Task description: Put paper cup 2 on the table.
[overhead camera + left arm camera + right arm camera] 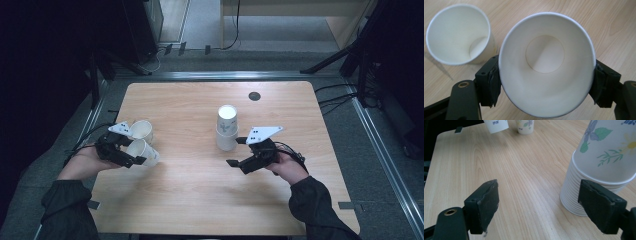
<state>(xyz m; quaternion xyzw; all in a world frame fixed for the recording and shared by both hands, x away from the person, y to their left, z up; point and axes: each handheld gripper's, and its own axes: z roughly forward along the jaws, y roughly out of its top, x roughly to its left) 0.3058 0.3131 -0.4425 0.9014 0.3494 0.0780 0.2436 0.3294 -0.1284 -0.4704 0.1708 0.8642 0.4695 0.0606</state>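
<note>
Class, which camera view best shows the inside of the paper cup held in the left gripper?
The left gripper view: it looks straight into the held cup, round bottom included, with a jaw pressed on either side. The high view shows that cup small and tilted in the left gripper. The right gripper view catches just its printed outside at the top edge.

Stack of cups (pixel 599 182) cut by frame edge (top, right); count unreadable.
</note>
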